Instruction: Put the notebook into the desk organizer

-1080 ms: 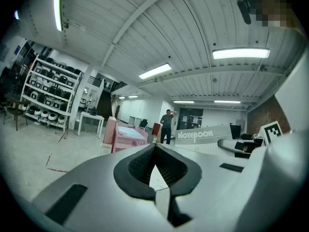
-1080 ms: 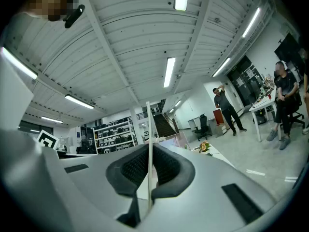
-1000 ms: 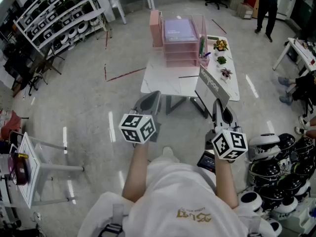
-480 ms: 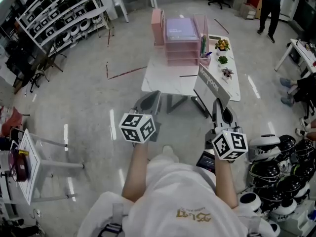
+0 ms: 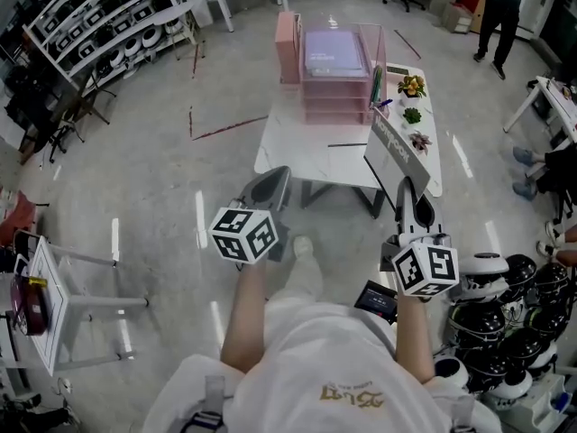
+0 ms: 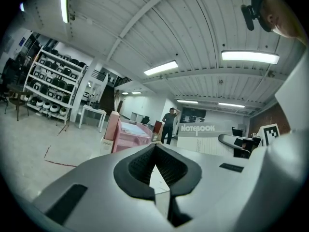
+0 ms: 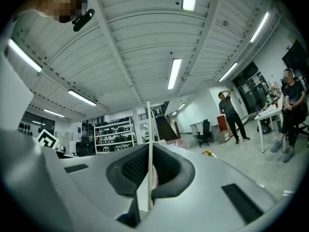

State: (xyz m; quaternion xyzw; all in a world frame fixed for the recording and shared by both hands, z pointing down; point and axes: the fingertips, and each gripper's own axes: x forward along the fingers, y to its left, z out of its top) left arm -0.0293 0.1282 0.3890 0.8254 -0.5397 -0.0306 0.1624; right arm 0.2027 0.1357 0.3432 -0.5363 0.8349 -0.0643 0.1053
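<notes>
My right gripper (image 5: 406, 194) is shut on a thin white notebook (image 5: 390, 148) printed "NOTEBOOK". It holds the book upright by its lower edge, in the air before the front right of the white table (image 5: 287, 157). In the right gripper view the notebook (image 7: 148, 144) shows edge-on as a thin white line between the pads. The pink desk organizer (image 5: 332, 84) stands at the table's far end, a purple book on its top tray. My left gripper (image 5: 273, 180) hangs shut and empty short of the table's front edge. In the left gripper view the organizer (image 6: 126, 132) and notebook (image 6: 198, 138) lie ahead.
Small potted plants (image 5: 412, 87) and a clear pen holder (image 5: 376, 81) stand on the table's right side. Helmets (image 5: 509, 307) crowd the floor at the right. A shelf rack (image 5: 99, 25) is far left, a small white table (image 5: 63, 307) near left. A person (image 5: 498, 7) stands far back.
The view has shifted a little nearer the table. Both grippers sit slightly lower in the picture, and the notebook stays in the right gripper.
</notes>
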